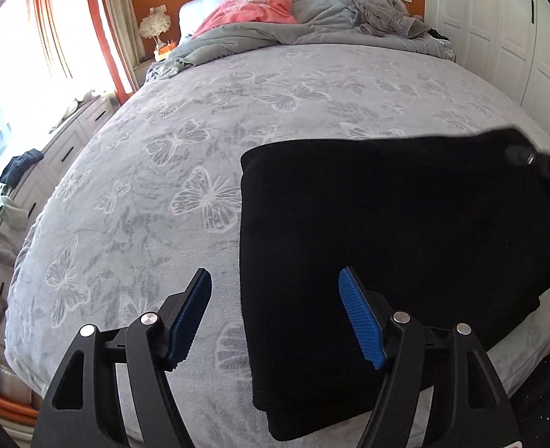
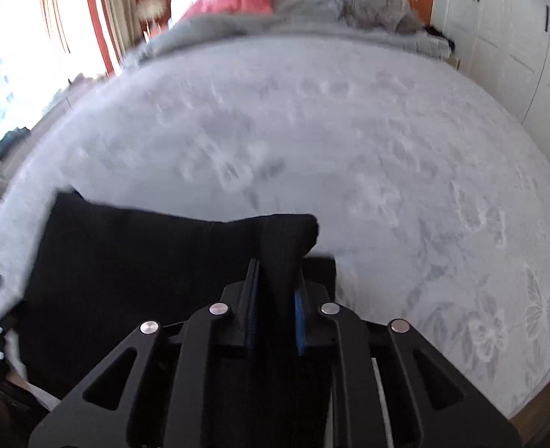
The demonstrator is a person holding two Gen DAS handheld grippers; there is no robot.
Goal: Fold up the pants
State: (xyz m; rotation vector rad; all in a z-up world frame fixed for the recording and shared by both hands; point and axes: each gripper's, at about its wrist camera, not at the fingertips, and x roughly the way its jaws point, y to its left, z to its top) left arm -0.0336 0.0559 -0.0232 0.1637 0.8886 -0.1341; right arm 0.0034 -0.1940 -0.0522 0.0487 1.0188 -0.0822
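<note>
Black pants (image 1: 398, 231) lie folded into a thick block on the bed (image 1: 237, 104), near its front edge and off to the right side in the left wrist view. The bed has a soft grey cover with pale butterflies on it. The left gripper (image 1: 275, 317) hangs just above the cover with its two fingers spread wide and nothing between them. One blue pad (image 1: 360, 321) sits over the left edge of the pants, and the other is over the bare cover. Far back are a pink pillow (image 1: 252, 5), a messy grey blanket (image 1: 349, 15), a white wardrobe (image 1: 517, 37) on the right and a bright window (image 1: 21, 56) on the left. A bit of the other tool pokes in at the right edge.

From the right wrist view, which is blurry, the right gripper (image 2: 275, 298) is squeezed tight on a bunch of the black pants (image 2: 144, 272). The cloth sticks up between its fingers in a dark hump. More of the pants spreads out to the left, on the front part of the bed (image 2: 349, 130).
</note>
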